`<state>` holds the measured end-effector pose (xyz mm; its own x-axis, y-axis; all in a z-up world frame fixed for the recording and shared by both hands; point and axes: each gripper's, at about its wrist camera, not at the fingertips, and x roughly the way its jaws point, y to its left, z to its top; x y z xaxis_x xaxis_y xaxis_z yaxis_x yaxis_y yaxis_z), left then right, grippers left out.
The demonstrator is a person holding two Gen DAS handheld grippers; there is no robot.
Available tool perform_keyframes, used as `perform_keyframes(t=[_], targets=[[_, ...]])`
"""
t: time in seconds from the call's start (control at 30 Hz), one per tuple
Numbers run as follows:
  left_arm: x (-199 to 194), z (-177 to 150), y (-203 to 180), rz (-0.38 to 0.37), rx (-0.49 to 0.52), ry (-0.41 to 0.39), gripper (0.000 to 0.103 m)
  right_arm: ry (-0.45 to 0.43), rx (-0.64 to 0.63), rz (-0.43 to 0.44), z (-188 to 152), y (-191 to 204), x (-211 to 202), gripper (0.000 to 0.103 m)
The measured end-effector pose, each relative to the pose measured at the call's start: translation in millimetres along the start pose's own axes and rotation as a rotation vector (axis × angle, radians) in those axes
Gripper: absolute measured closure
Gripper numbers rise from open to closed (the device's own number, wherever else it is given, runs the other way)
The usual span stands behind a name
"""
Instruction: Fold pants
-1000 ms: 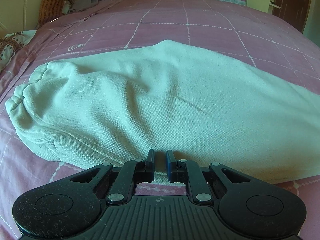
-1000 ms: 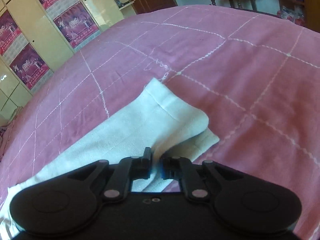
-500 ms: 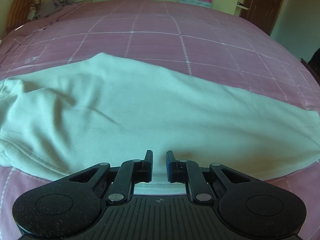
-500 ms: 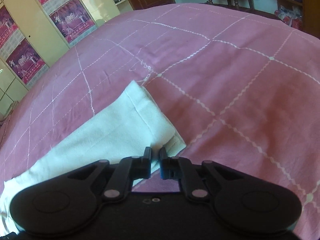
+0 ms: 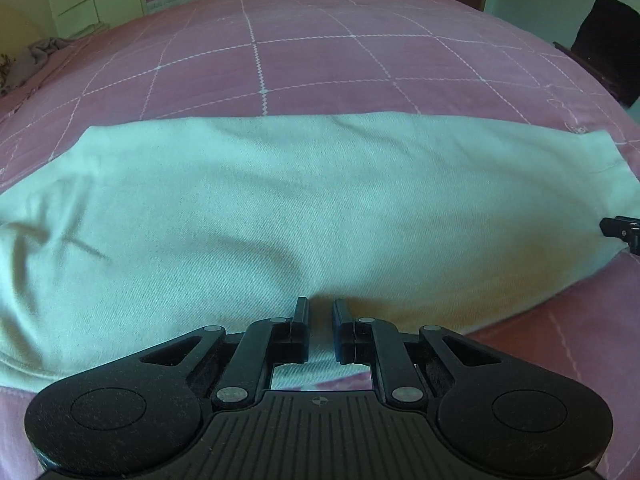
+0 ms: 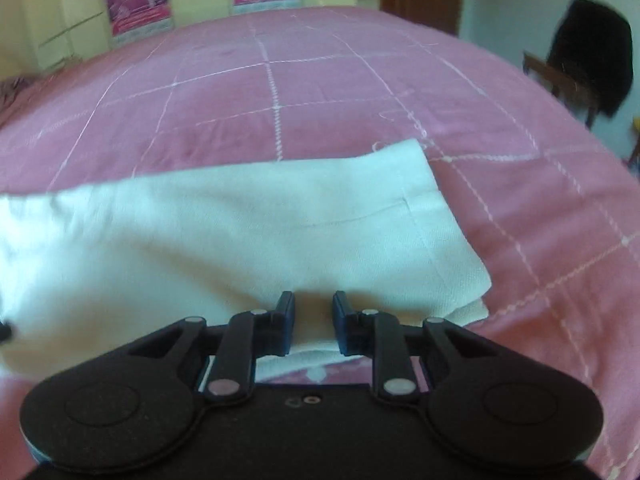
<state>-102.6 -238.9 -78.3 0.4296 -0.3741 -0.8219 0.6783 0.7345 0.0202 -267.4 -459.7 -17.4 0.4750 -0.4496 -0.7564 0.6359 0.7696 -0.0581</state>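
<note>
Pale mint-white pants (image 5: 280,216) lie folded lengthwise across the pink bed, legs stacked. My left gripper (image 5: 320,308) sits at the near edge of the leg, around its middle, jaws slightly apart with nothing between them. My right gripper (image 6: 314,302) is at the near edge close to the leg cuff (image 6: 436,240), jaws slightly apart and empty over the cloth. The right gripper's tip (image 5: 620,232) shows at the right edge of the left wrist view, by the cuff end.
The pink quilted bedspread (image 5: 320,60) with white grid stitching stretches beyond the pants. Wardrobe doors with posters (image 6: 136,4) stand behind the bed. A dark chair with clothing (image 6: 588,72) stands at the right. Crumpled cloth (image 5: 44,48) lies far left.
Both grippers have swung right along the pants' near edge. The left moved from the waistband end to mid-leg. The right gripper's jaws opened a little wider near the cuff.
</note>
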Motion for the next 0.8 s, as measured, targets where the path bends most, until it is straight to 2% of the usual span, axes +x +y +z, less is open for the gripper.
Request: perform_keyframes(t=[0.07,0.17,0.23,0.3,0.4,0.5,0.57,0.67,0.7,0.73,0.8], targets=[[-7,-5,3,-0.004,0.01,-0.014,0.091,-0.023,-0.023,0.005,-9,1,-8,0.082],[-14,11,3,-0.01,-0.021,0.014,0.091,0.001,0.036,0.019,6,-3,-13,0.081],[-17,25,0,-0.045,-0.058,-0.007,0.091,-0.06,0.05,0.059,18,4,-24,0.08],[-13,38,-11,-0.055,-0.046,-0.008,0.091,-0.093,0.012,0.083,26,19,-27,0.08],[10,41,-25,-0.057,-0.021,0.065,0.091,-0.075,-0.093,0.091,29,47,-15,0.082],[12,25,-21,-0.056,-0.014,0.043,0.09,-0.002,-0.174,0.057,27,52,11,0.082],[7,19,-15,-0.07,-0.021,0.04,0.09,-0.013,-0.134,0.032,31,30,21,0.082],[4,22,-7,-0.074,-0.07,0.052,0.09,0.003,-0.02,-0.029,48,-7,30,0.089],[4,27,-9,-0.062,-0.078,0.056,0.09,0.007,0.001,-0.031,52,-12,28,0.089],[3,33,-13,-0.054,-0.07,0.044,0.09,-0.003,0.01,-0.027,54,-12,24,0.083],[4,46,-22,-0.054,-0.054,0.021,0.09,-0.048,0.022,0.025,50,-6,8,0.08]])
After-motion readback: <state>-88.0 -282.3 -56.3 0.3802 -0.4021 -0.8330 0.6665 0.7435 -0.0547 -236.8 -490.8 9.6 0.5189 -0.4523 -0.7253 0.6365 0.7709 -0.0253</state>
